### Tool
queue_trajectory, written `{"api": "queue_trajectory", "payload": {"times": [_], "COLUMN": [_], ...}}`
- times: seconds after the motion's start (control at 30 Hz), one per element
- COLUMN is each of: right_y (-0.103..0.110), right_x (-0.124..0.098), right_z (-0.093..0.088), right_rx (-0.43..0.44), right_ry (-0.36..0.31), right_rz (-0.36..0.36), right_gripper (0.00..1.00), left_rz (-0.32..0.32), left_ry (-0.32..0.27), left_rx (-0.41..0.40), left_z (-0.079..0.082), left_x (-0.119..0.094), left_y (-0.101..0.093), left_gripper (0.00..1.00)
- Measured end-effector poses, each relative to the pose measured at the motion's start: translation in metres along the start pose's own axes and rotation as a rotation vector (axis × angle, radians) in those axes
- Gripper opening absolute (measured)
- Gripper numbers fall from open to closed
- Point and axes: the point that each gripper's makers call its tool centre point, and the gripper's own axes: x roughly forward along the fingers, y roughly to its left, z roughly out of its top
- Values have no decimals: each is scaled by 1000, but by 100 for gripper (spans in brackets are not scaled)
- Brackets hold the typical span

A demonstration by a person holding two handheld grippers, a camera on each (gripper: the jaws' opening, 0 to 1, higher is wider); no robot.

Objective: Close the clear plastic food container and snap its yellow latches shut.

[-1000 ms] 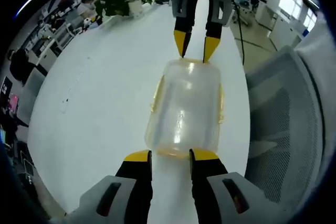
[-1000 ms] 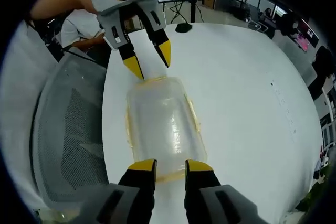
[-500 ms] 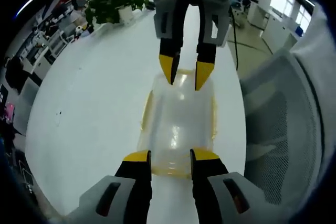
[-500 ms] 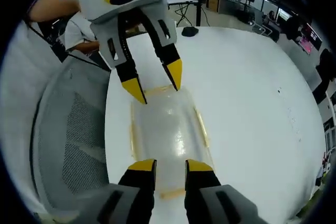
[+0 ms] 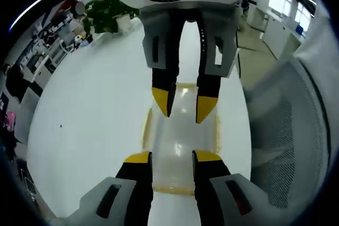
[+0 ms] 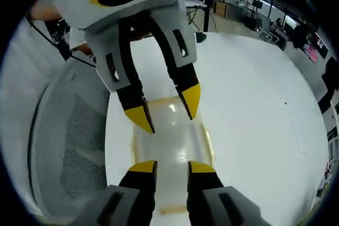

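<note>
The clear plastic container (image 5: 180, 138) lies on the white table (image 5: 90, 109) with its lid on top. Yellow latches (image 5: 145, 128) show along its sides and at both ends. My left gripper (image 5: 172, 157) hovers open over the near end, its yellow tips apart. My right gripper (image 5: 184, 105) comes in from the top, open, over the far half of the lid. In the right gripper view the same container (image 6: 169, 138) sits between my right gripper (image 6: 171, 168) and the left gripper (image 6: 166, 109), whose tips point down at the lid. Whether any tip touches the lid is unclear.
A grey mesh office chair (image 5: 286, 130) stands tight against the table edge beside the container, also the chair (image 6: 69, 146). A potted plant (image 5: 106, 11) stands at the table's far end. Wide bare tabletop (image 6: 254, 109) lies on the other side.
The two grippers have drawn much closer together over the container, each looming larger in the other's view. Both have stayed open. The container has not moved on the table.
</note>
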Motion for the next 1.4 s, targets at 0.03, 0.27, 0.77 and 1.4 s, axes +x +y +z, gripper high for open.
{"api": "queue_trajectory", "payload": {"times": [0.03,0.27,0.77,1.4], "right_y": [0,-4,-19,-30], "right_x": [0,0,5,13], "right_z": [0,0,7,16], "right_rx": [2,6,1,4], "right_ry": [-1,-9,-10,-13], "right_rz": [2,-8,-8,-6], "right_gripper": [19,18,17,22], "left_rz": [-4,-15,-13,-22], "left_ry": [-1,-9,-28,-37], "left_rx": [3,0,-22,-44], "left_z": [0,3,6,0], "left_x": [0,3,9,11], "left_y": [-1,-2,-13,-32], "left_gripper": [27,28,28,30]}}
